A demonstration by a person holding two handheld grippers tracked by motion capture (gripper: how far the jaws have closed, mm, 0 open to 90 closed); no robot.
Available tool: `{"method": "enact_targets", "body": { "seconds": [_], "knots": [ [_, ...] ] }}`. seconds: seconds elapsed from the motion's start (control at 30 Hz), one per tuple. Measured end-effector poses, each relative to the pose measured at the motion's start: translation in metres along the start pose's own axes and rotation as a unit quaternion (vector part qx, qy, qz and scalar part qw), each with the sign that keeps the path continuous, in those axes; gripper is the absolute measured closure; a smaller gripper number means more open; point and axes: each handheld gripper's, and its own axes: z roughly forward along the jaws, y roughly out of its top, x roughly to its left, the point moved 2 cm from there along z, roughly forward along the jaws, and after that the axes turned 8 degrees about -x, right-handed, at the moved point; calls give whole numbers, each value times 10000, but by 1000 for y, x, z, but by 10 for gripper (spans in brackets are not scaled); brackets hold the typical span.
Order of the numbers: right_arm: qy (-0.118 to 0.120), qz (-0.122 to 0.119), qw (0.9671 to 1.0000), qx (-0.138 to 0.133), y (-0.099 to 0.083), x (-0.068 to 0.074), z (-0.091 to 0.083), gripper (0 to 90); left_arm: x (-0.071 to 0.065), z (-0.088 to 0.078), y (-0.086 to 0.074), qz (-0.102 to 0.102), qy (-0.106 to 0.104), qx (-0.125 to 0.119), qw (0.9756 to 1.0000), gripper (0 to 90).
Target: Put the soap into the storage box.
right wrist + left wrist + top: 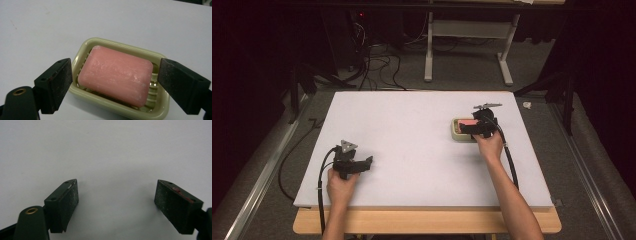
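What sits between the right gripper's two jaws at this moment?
In the right gripper view, a pink soap bar lying in a pale green soap dish sits between the open jaws of the right gripper; neither jaw visibly touches it.

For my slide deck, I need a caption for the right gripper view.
Open right hand-held gripper straddling a pink soap bar in its pale green dish.

White board (412, 150) on light wooden table (427, 221), grey carpet floor (462, 70) around it. Room mostly dark at edges. White-legged desk frame (467, 47) at back, messy black cables (377, 62) on floor beside it. Metal rails (259, 182) along both sides.
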Motion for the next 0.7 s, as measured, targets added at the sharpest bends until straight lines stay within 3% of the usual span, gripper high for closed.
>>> {"method": "enact_targets", "body": {
  "seconds": [0.37,0.7],
  "knots": [
    [72,-179,9995,-262,0,-5,-30,145,0,0,0,2,1,1,10000,200],
    [75,-143,9988,-468,-5,-10,-49,155,0,0,0,4,1,3,10000,200]
  ]
}}
